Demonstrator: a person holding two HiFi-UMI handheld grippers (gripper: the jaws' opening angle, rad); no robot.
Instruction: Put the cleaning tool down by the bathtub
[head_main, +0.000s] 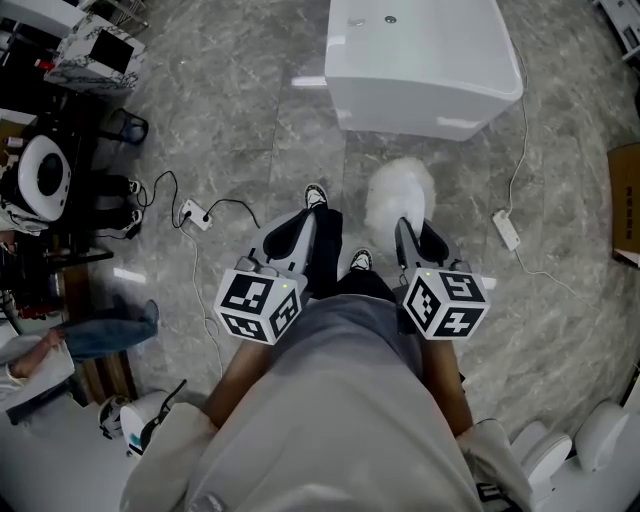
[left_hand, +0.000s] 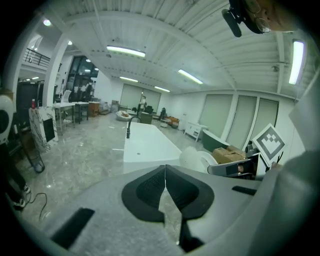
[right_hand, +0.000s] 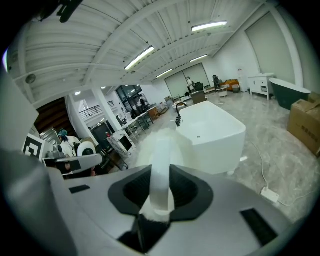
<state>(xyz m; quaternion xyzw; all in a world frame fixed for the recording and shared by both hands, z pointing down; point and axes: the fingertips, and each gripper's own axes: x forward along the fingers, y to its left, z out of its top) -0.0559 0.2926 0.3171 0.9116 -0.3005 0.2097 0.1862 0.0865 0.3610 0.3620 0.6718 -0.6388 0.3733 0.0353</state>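
The white bathtub (head_main: 420, 60) stands on the grey marble floor ahead of me, and it also shows in the right gripper view (right_hand: 212, 135). My right gripper (head_main: 415, 232) is shut on the white handle (right_hand: 161, 170) of the cleaning tool. The tool's fluffy white head (head_main: 400, 195) hangs over the floor just short of the tub. My left gripper (head_main: 300, 232) is held beside it at the same height. Its dark pads (left_hand: 150, 187) meet at the tips with nothing between them.
A power strip (head_main: 196, 214) with a black cable lies on the floor to the left. A white adapter (head_main: 506, 229) with a cord lies to the right, near a cardboard box (head_main: 628, 200). Shelves and equipment (head_main: 45, 175) crowd the left side. My shoes (head_main: 316, 194) stand below the grippers.
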